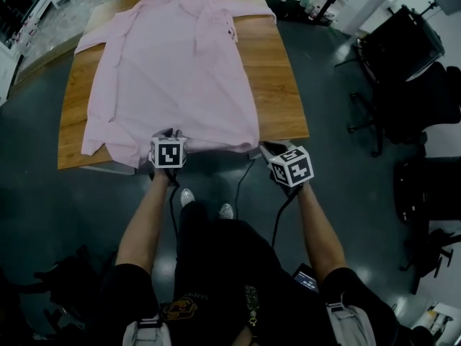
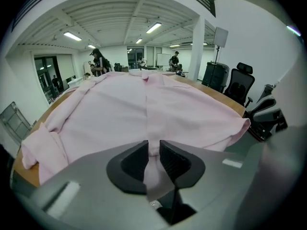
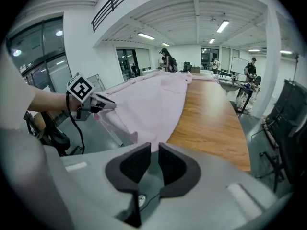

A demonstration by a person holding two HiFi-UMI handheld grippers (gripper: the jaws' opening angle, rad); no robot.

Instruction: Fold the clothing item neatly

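The pink shirt (image 1: 173,71) stretches away, its near edge inside the slightly open left gripper (image 2: 153,145), its corner just before the barely open right gripper (image 3: 152,148).

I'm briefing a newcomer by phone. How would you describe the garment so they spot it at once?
Look at the wooden table in the dark-floored room. Spread flat across it lies the pink shirt, collar at the far end. It is the only pale cloth there; beside it stand black office chairs.
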